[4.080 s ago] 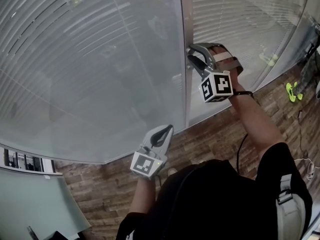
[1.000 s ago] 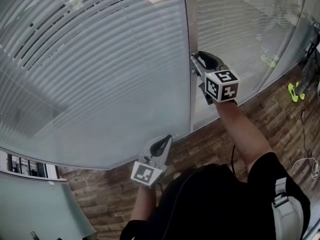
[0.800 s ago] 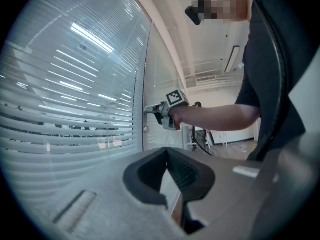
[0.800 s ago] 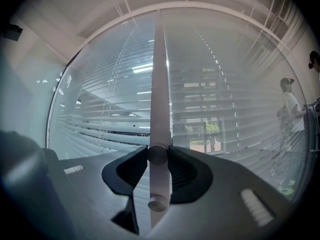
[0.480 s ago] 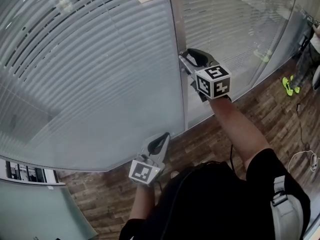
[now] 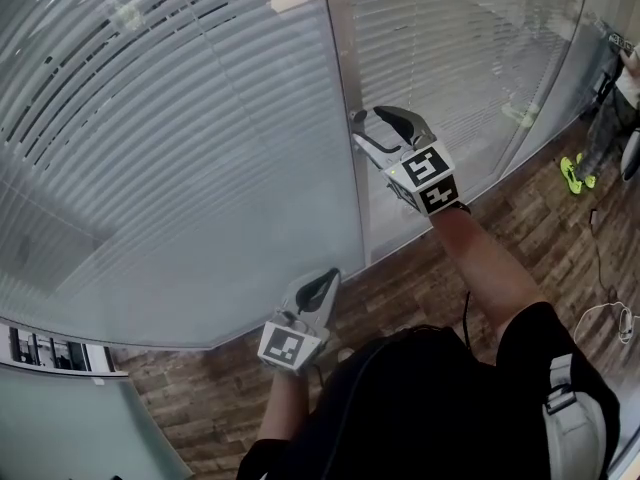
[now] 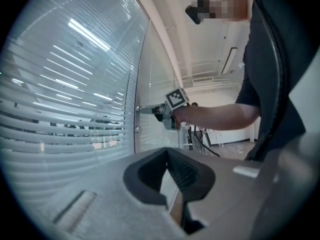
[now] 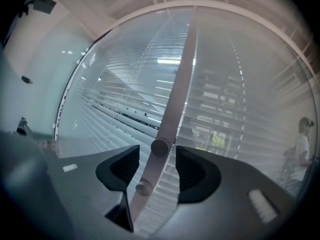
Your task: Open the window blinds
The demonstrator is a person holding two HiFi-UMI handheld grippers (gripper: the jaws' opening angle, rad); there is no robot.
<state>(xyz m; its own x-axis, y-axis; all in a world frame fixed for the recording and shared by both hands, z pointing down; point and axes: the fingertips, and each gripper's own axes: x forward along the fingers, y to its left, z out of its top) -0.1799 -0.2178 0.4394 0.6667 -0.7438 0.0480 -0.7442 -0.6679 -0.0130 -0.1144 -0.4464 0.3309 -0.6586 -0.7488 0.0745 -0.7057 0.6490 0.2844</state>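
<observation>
Blinds: window blinds (image 6: 180, 118) fill the upper left and centre of the head view, behind curved glass. I see dark gaps betw. slats at upper left; lower down they look milky. A 2nd blind panel (image 6: 470, 58) sits at upper right.
Post: a pale frame post (image 6: 345, 98) runs top to bottom betw. the two panels, centre of the head view. In the right gripper view it crosses mid-frame on a slant (image 8: 175, 99).
Knob: a round tilt knob (image 8: 160, 147) is on the post, centre of the right gripper view. A 2nd knob (image 8: 144, 187) is just below it.
R gripper: my right gripper (image 6: 368, 118) is at the post, centre-right of the head view, pointing level. Jaws have just been opening and now stand wide, w/ the upper knob betw. them (image 8: 157, 156). There's a gap on each side, so the pads aren't pressing it.
L gripper: my left gripper (image 6: 322, 283) is at lower centre, near the base of the glass, well apart from the knob. Jaws are together w/ nothing in them (image 7: 168, 171). Its view catches the right gripper (image 7: 147, 109) mid-frame at the post.
Floor: wood-look floor (image 6: 420, 268) spans the lower right.
Bystander: a person (image 6: 615, 108) is at the far right edge.
</observation>
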